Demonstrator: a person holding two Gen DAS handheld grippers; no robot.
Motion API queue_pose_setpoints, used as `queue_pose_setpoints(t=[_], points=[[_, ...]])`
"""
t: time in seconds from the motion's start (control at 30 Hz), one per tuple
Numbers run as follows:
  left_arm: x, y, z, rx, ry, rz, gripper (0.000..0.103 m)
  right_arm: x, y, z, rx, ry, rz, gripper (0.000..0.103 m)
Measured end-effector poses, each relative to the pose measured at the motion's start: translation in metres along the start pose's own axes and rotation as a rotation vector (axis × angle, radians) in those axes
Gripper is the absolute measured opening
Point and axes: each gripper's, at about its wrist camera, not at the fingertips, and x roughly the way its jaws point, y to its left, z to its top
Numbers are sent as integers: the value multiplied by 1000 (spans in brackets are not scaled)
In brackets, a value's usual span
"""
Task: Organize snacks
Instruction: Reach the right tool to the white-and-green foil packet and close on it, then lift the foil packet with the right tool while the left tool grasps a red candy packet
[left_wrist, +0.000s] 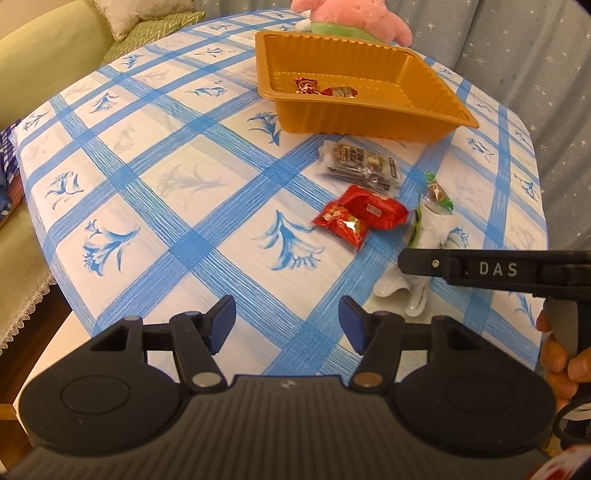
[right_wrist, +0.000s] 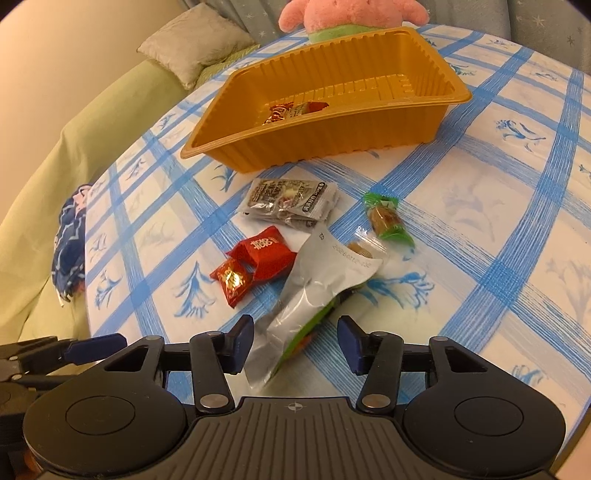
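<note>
Blue fingers (right_wrist: 242, 341) of the right gripper (right_wrist: 295, 345) sit around a white pouch (right_wrist: 314, 291) (numbers too blurry), not squeezing. Left gripper (left_wrist: 288, 325) gapes empty; "DAS" marks its neighbour.

Five loose wrapped snacks (right_wrist: 280, 199) beside ribbed gold tray (right_wrist: 369, 122) holding two.

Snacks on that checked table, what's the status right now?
Left gripper open, empty. Right gripper astride white pouch, not clamped. Tray holds two snacks; four more loose. Nothing in the way.
</note>
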Motion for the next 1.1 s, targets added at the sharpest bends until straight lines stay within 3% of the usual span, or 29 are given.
queue_pose_setpoints(t=[0.23, 0.37, 0.6, 0.77, 1.1], points=[[2, 6, 3, -5, -8, 14, 58, 8, 4, 4, 0, -17, -17, 51], [2, 7, 4, -9, -13, 15, 58, 10, 6, 5, -5, -24, -28, 43], [4, 5, 6, -6, -16, 8, 58, 8, 1, 3, 4, -30, -5, 42], [6, 1, 6, 1, -15, 0, 58, -4, -1, 4, -23, -51, 33, 34], [8, -9, 10, 31, -28, -33, 58, -36, -24, -2, -101, -30, -1, 32]])
